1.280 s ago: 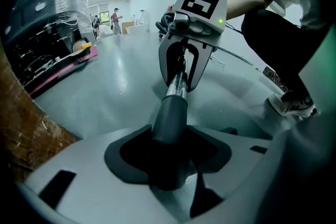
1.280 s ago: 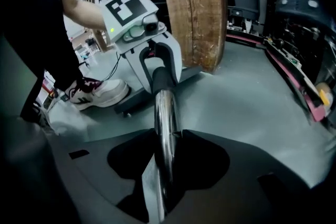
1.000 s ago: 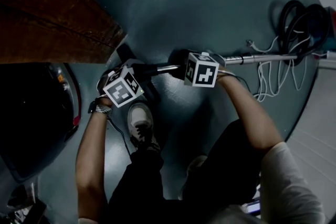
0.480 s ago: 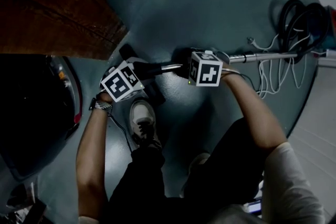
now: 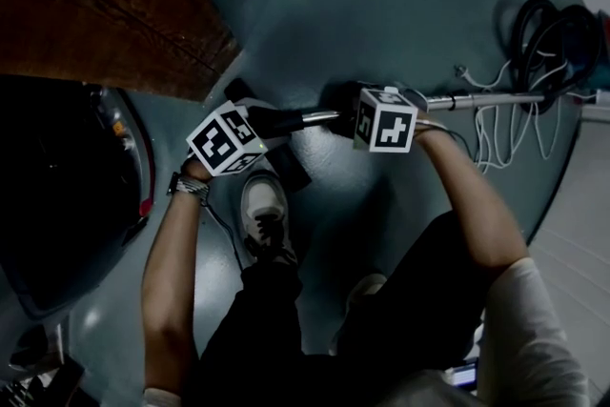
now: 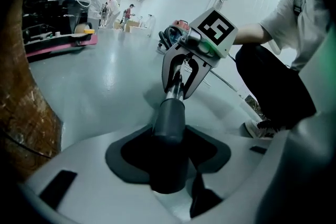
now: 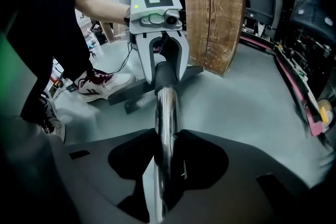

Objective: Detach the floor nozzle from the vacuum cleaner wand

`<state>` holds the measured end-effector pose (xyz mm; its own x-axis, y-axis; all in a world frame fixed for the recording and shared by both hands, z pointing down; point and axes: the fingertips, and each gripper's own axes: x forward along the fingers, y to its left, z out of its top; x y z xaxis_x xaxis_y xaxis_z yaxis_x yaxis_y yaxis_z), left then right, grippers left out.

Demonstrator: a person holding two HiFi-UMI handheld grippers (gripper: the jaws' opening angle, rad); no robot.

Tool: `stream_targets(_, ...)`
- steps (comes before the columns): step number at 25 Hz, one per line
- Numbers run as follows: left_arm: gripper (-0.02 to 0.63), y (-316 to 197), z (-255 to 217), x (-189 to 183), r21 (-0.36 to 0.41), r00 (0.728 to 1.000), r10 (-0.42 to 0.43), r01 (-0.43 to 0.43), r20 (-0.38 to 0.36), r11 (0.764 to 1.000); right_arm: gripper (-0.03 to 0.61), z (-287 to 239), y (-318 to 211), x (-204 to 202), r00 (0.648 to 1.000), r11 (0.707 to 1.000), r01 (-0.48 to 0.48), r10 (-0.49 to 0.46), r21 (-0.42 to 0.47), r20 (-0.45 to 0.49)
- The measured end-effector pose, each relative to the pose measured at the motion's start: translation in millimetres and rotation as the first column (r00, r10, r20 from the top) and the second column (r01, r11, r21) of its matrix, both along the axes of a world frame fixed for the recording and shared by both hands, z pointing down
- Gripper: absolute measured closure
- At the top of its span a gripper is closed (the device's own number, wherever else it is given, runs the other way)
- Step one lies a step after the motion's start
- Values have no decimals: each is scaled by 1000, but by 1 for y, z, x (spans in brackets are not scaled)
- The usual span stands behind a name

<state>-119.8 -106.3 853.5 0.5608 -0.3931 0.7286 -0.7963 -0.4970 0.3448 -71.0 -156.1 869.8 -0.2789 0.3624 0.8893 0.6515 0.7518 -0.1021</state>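
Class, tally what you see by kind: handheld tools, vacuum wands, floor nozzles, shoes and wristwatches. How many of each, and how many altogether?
2 tools: left tool, right tool
1 wand
1 floor nozzle
2 shoes
1 watch
Total: 7

Floor [image 5: 381, 24] beyond me lies open. Board [image 5: 105, 14] crowds my left, cables [image 5: 572, 35] tangle by the wand [image 5: 496, 97] at right, shoe [image 5: 264, 214] sits just below.

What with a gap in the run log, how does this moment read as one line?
left gripper: shut on nozzle neck | right gripper: shut on wand | neck and wand: joined
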Motion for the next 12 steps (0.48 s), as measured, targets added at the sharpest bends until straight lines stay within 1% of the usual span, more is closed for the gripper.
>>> stream_targets(7, 422, 1, -1, 2, 49, 996, 17, -22, 92, 999, 414, -3, 1, 2, 1000, 1000, 0, 0, -9, 8)
stream_targets(12, 423, 1, -2, 3, 92, 986, 27, -42, 166, 995, 414, -4, 1, 3, 1000, 1000, 1, -1, -10, 2)
